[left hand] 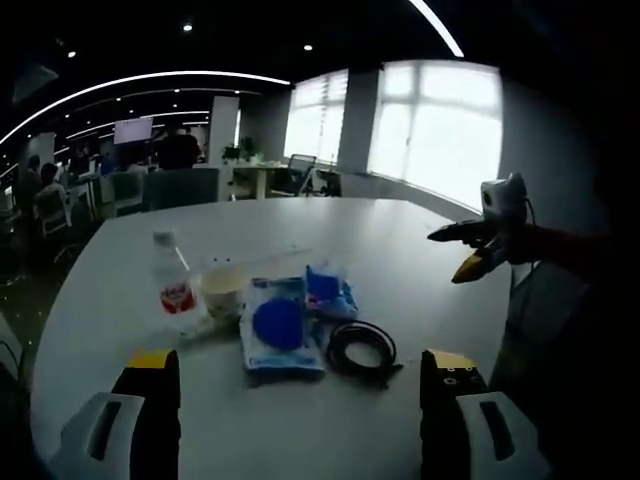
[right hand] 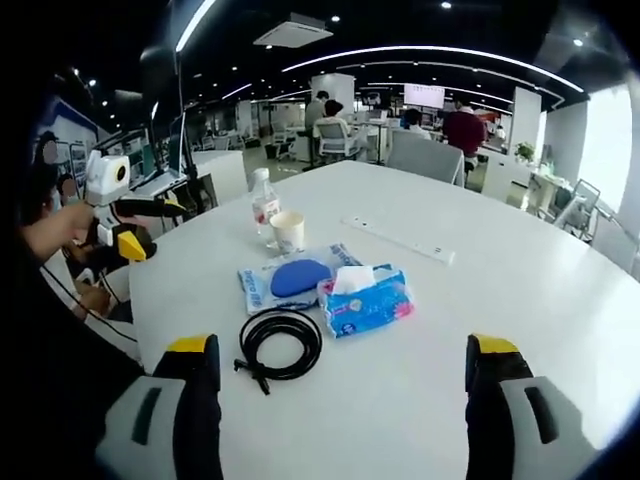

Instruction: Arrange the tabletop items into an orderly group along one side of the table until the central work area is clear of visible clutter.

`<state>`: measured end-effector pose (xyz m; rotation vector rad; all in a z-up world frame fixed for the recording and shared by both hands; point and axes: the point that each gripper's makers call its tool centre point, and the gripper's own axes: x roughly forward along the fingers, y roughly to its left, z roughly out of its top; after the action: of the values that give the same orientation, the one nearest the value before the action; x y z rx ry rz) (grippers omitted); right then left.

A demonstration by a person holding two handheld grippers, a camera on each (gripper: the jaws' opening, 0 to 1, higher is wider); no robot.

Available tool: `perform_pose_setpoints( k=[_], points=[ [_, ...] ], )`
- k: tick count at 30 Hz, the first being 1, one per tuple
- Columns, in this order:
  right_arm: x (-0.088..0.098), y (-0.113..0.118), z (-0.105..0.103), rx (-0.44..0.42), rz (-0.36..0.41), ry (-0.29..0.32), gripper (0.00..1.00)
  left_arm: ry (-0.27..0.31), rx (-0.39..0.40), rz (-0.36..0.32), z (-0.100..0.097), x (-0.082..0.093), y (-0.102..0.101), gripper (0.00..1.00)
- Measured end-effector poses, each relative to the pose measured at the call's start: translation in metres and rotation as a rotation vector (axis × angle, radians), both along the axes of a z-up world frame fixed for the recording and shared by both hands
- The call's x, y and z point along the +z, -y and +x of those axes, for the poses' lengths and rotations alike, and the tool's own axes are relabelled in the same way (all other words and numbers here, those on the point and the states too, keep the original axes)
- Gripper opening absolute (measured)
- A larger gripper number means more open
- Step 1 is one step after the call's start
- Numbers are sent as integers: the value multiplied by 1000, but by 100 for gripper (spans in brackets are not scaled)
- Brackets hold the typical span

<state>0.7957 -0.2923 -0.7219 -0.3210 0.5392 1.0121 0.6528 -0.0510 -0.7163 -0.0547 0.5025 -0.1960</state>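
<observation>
Both grippers are held wide open, nothing grasped: left gripper, right gripper. All items sit clustered on the white tabletop just ahead of both.

- Coiled black cable, nearest the right gripper, ahead-left: floppy, light, likely to uncoil; best pinched across the bundled loop.
- Blue tissue pack, straight ahead: soft, crushable, taken across its short width.
- Flat packet with blue disc, beyond the cable: thin, slippery film judged; edge pinch needed.
- Paper cup, ahead-left of the left gripper: light, easily tipped or crushed; contents cannot be told.
- Water bottle, beside the cup: rigid enough, gripped mid-body.
</observation>
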Motion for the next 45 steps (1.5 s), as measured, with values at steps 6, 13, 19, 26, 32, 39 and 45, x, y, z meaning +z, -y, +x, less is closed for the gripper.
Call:
perform_pose_setpoints(
  k=[6,13,19,26,32,39,45],
  points=[
    [2,-3,0,2,3,3,98,9,6,3,0,3,-1,98],
    [0,-3,0,5,1,2,98,12,9,-1,1,0,-4,98],
    [3,-2,3,-1,8,4,98,8,10,-3,1,-4,-6,98],
    [5,-4,6,2,17,0,98,6,29,2,4,-2,-7,98],
    [2,-6,9,15,11,-7,98,-1,21,1,7,-4,3,98],
    [-1,-3,16,9,15,-14,99,-6,15,1,12,-5,5,98],
    [-5,-2,23,24,4,-17,99,-15,45,-1,21,-5,6,98]
  ],
)
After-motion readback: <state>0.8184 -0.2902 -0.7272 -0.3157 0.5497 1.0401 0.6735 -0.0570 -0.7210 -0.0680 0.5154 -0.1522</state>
